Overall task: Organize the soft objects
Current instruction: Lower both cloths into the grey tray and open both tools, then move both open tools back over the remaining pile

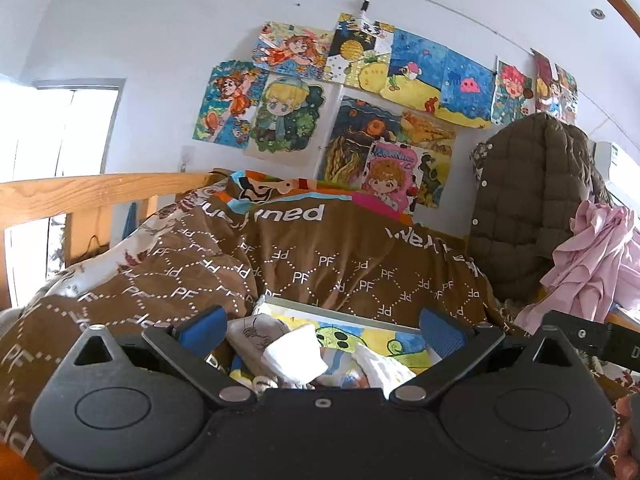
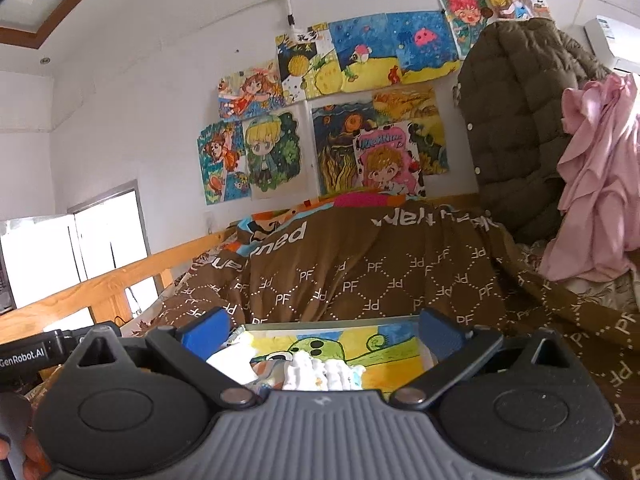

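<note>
Small folded soft pieces lie on a painted board point(image 1: 372, 340) on the bed. In the left wrist view I see a grey printed piece point(image 1: 256, 334), a white folded piece point(image 1: 296, 354) and a white knitted piece point(image 1: 380, 368). My left gripper point(image 1: 322, 330) is open above them, holding nothing. In the right wrist view the board point(image 2: 360, 344) carries the white folded piece point(image 2: 236, 364) and the white knitted piece point(image 2: 320, 374). My right gripper point(image 2: 320, 334) is open and empty just above them. The gripper bodies hide the near parts of the pile.
A brown PF-patterned quilt point(image 1: 320, 264) covers the bed. A wooden rail point(image 1: 80, 192) runs along the left. An olive puffer jacket point(image 1: 524, 200) and a pink garment point(image 1: 588, 260) hang at the right. Drawings point(image 1: 360, 92) cover the wall.
</note>
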